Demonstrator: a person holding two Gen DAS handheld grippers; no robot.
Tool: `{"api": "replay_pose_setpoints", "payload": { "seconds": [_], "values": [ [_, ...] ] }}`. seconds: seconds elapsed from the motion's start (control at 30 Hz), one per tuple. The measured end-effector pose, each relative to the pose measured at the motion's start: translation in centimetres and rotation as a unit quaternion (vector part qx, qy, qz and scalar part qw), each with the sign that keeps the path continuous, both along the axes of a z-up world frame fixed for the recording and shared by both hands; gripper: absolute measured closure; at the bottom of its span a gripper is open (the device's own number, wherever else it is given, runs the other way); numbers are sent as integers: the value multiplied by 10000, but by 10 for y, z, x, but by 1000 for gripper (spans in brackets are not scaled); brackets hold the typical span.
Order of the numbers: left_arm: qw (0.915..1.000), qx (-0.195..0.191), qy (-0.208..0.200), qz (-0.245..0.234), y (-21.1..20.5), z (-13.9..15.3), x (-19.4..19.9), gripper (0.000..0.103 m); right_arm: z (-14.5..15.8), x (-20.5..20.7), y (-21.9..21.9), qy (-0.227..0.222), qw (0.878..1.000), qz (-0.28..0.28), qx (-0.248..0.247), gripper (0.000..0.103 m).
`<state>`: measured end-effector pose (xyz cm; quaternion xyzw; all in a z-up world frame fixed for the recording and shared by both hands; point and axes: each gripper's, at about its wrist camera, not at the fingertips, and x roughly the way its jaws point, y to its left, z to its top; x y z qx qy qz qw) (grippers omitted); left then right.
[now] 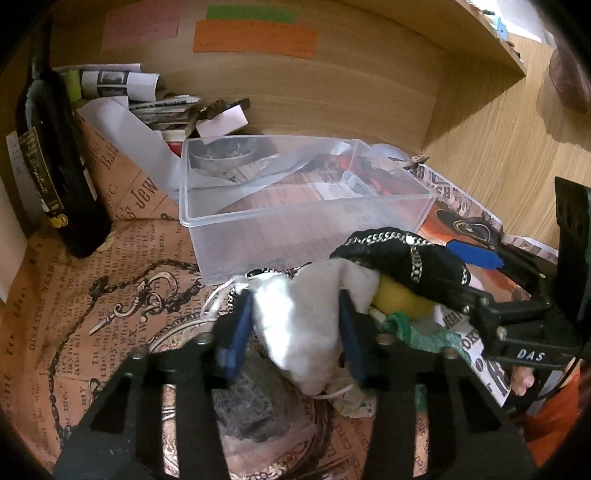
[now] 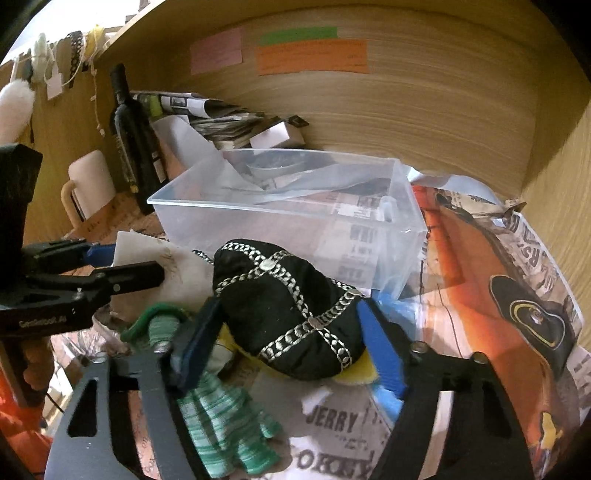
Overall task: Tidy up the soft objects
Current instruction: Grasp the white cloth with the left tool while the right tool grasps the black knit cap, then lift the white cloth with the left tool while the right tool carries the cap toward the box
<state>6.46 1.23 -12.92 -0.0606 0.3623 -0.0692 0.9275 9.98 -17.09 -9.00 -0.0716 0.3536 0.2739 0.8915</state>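
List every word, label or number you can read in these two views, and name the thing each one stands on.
"DAS": right gripper body.
"JERRY": newspaper sheet under the soft objects.
"Jew": brown newsprint paper, cut off.
Left gripper body: white lettering, too blurred.
Wine bottle label: gold script, unreadable.
Pink note, green note, orange note: writing too faint.

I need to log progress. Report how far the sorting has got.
Done: nothing soft is in the bin yet. In hand: the left gripper clamps the white pouch; the right gripper straddles the black cap. Left: both of those, plus the green glove.
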Motion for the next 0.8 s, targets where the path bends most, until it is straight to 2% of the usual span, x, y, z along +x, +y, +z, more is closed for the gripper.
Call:
{"api": "replay_pose_setpoints", "payload": {
  "seconds": [0.07, 0.1, 0.13, 0.2, 0.27, 0.43, 0.8],
  "values": [
    [10000, -79, 25, -5, 2, 0, 2, 71, 1, 1, -2, 25, 10000, -25, 66, 54],
    [10000, -83, -37, 4, 2, 0, 2, 74, 1, 3, -4, 58, 9999, -21, 133, 56],
    [9999, -99, -53, -2, 3, 1, 2, 76, 2, 4, -6, 117, 9996, 20, 243, 69],
    [9999, -101, -128, -15, 3, 5, 1, 78, 5, 5, -8, 137, 9993, -12, 352, 72],
    [9997, -78, -225, -8, 2, 11, 0, 80, 8, 5, -10, 76, 9992, -54, 378, 79],
    [9986, 1, -536, 8, 2, 31, -3, 81, 20, 5, -15, -33, 9979, -60, 644, 85],
    [9935, 101, -1101, 275, 13, 71, 2, 81, 59, 5, -17, -752, 9926, -186, 933, 86]
  ]
}}
